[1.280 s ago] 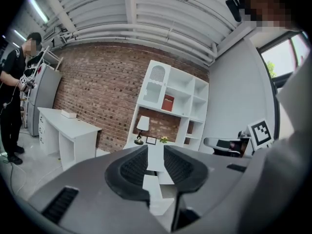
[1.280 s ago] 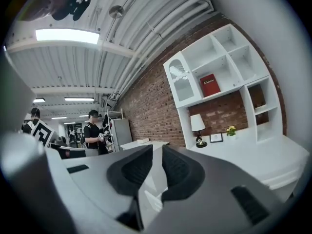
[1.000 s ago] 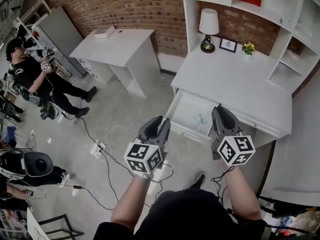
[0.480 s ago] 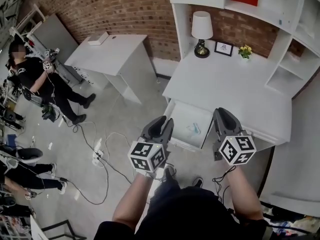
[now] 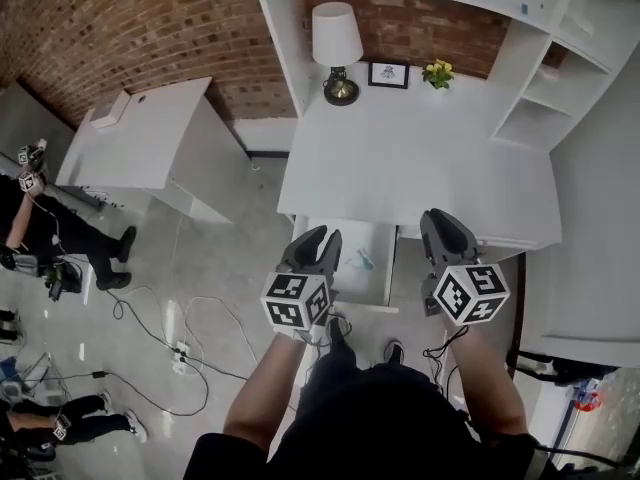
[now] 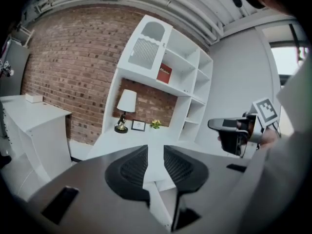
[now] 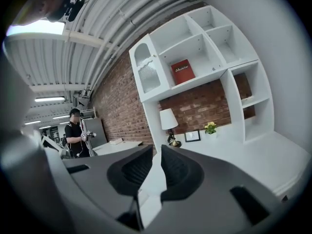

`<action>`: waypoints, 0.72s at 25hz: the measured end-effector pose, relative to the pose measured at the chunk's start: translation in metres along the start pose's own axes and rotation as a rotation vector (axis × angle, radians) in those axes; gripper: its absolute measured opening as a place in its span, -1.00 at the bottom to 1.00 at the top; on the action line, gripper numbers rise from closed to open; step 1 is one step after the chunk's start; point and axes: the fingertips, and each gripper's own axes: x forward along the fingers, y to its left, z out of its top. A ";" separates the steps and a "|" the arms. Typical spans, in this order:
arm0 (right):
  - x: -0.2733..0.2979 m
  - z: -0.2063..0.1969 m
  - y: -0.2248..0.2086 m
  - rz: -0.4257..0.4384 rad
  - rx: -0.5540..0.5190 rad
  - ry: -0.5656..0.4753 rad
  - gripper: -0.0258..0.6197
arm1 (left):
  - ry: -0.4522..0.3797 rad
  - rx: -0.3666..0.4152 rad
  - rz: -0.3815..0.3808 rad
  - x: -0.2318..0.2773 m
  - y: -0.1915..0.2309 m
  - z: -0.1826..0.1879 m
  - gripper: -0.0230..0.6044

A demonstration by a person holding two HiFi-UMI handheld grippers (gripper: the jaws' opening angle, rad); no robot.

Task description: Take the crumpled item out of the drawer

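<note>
The white desk (image 5: 420, 158) has one drawer (image 5: 345, 300) pulled out toward me. Inside it lies a small pale crumpled item (image 5: 362, 260) with a bluish tint. My left gripper (image 5: 318, 236) hovers over the drawer's left part, just left of the item. Its jaws are drawn together with only a thin gap and hold nothing. My right gripper (image 5: 437, 218) hangs over the desk's front edge, to the right of the drawer, shut and empty. In the left gripper view (image 6: 155, 150) and the right gripper view (image 7: 156, 150) the jaws point level at the desk's back. Neither of these views shows the drawer's inside.
A lamp (image 5: 336, 38), a small picture frame (image 5: 389, 73) and a yellow flower pot (image 5: 437, 72) stand at the desk's back. White shelves (image 5: 545, 98) rise at the right, with a red book (image 7: 183, 72) higher up. A second white table (image 5: 150, 133), floor cables (image 5: 190, 338) and a person (image 7: 75, 133) are to the left.
The head view has swung so the desk now lies straight ahead and closer. The open drawer sits between both grippers. Both grippers keep the same closed pose.
</note>
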 end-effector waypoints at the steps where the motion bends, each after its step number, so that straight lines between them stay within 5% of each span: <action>1: 0.006 0.000 -0.002 -0.024 -0.001 0.006 -0.76 | 0.031 0.001 -0.025 0.012 0.007 -0.007 -0.62; 14: 0.033 -0.059 -0.028 -0.236 0.072 0.109 -0.76 | 0.417 0.168 -0.218 0.106 0.060 -0.148 -0.62; 18: 0.029 -0.091 -0.051 -0.261 0.124 0.151 -0.76 | 0.541 0.325 -0.235 0.126 0.069 -0.202 -0.62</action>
